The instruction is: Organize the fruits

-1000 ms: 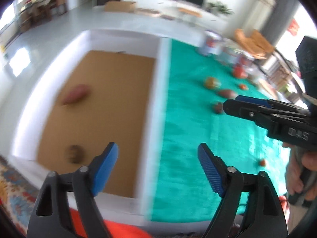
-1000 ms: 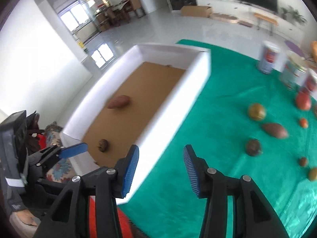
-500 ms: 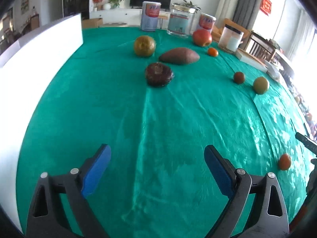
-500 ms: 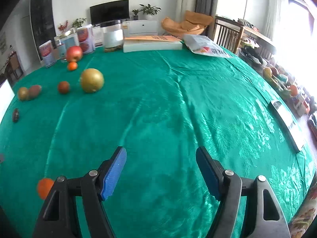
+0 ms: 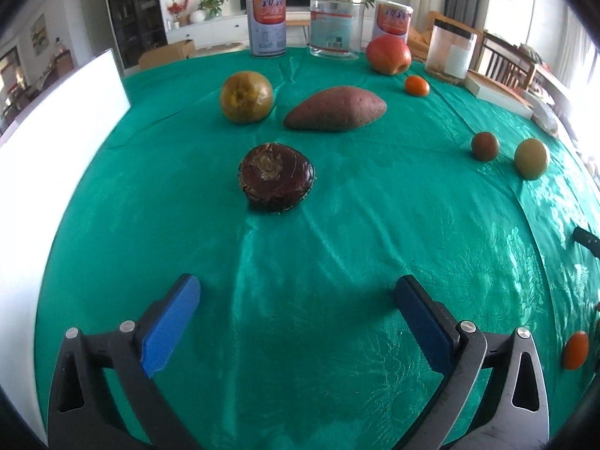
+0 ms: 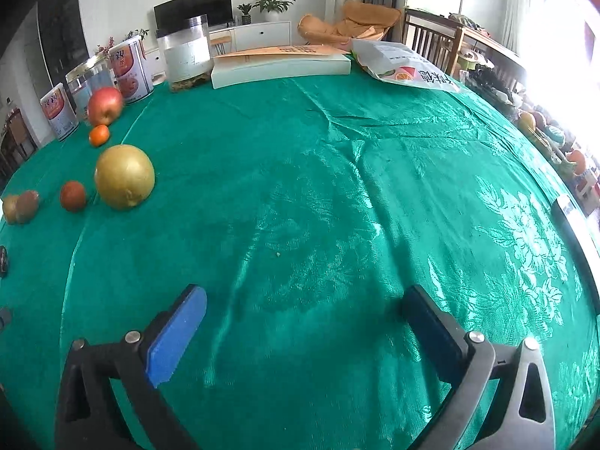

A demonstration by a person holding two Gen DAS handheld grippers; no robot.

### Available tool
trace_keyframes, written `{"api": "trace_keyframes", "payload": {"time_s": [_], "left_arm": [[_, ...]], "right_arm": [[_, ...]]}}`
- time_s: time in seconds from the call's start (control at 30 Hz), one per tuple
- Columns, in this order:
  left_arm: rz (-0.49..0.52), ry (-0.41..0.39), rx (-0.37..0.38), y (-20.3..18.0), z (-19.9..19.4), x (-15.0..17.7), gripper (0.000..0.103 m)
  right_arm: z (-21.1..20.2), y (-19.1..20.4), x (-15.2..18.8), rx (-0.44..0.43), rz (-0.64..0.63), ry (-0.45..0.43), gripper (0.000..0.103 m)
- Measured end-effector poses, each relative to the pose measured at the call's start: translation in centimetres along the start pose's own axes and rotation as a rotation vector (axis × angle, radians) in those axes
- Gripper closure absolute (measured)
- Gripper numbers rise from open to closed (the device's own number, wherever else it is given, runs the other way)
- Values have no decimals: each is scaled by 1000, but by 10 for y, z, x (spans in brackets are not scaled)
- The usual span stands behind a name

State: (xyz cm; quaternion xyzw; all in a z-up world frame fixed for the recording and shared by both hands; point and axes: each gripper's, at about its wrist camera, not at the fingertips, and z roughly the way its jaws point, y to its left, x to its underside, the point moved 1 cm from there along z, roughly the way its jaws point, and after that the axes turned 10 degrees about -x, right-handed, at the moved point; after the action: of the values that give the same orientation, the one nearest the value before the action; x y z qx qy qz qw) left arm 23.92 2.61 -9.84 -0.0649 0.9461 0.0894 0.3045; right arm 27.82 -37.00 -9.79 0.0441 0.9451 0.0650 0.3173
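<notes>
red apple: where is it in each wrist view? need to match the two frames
Left wrist: red apple upper right of centre, at the far edge of the green cloth, right of the clear jar.
Right wrist: red apple upper left, with a small orange fruit just in front.
Shared landmark: the same small orange fruit beside the apple.

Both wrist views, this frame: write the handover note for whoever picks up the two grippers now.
Left gripper: jaws opening, nothing between them, over bare green tablecloth just short of the dark brown round fruit.
Right gripper: jaws opening, empty, over bare cloth.
Things: beyond the dark fruit lie a yellow-green round fruit, sweet potato, red apple and small orange; two small round fruits further right; another small orange at the near right. White box wall on the left.
Done: nothing held.
Left: all of these still lie on the cloth; the dark fruit is nearest.
</notes>
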Motion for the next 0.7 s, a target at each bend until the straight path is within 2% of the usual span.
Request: {"api": "trace_keyframes", "payload": {"time_s": [0.7], "left_arm": [[0, 1, 0, -1, 1, -1, 0]], "right_arm": [[2, 2, -1, -1, 2, 0, 0]]}}
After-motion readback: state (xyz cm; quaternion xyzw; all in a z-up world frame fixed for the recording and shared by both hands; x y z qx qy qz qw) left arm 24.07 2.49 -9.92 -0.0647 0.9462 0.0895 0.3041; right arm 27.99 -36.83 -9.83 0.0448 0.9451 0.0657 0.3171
